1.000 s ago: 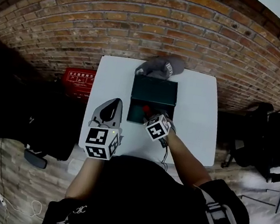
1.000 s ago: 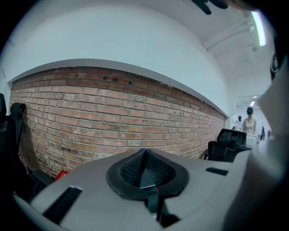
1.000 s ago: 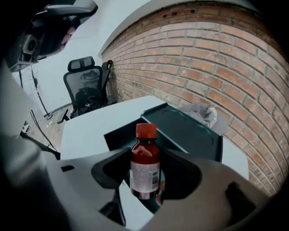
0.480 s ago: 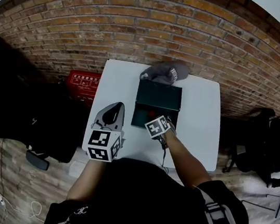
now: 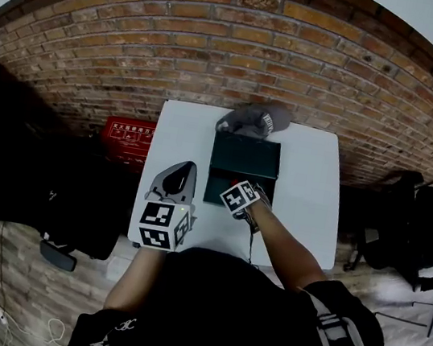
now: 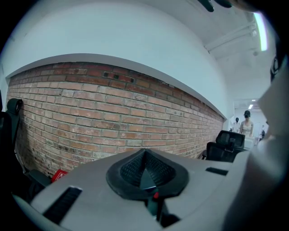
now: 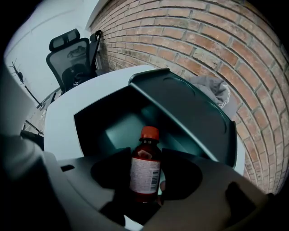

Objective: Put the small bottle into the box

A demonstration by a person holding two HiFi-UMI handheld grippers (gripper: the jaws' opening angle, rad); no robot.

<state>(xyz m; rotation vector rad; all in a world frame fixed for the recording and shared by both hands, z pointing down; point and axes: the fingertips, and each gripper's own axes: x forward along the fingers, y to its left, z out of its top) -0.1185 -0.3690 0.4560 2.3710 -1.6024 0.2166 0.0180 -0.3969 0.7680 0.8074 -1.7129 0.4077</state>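
Note:
A small brown bottle (image 7: 145, 169) with an orange-red cap and a white label stands upright between the jaws of my right gripper (image 7: 145, 176), which is shut on it. It hangs over the near edge of the dark green box (image 7: 135, 122), whose lid (image 7: 189, 108) is swung open toward the brick wall. From the head view the right gripper (image 5: 243, 199) is at the box's (image 5: 245, 158) front edge and hides the bottle. My left gripper (image 5: 171, 189) hovers left of the box, raised off the table, jaws shut with nothing between them (image 6: 145, 180).
The white table (image 5: 306, 199) stands against a brick wall. A grey cap (image 5: 253, 119) lies behind the box. A red case (image 5: 128, 131) sits on the floor to the left. A black office chair (image 7: 74, 56) stands beyond the table.
The right gripper with the bottle has shifted slightly forward over the box's front edge. The left gripper has stayed about where it was.

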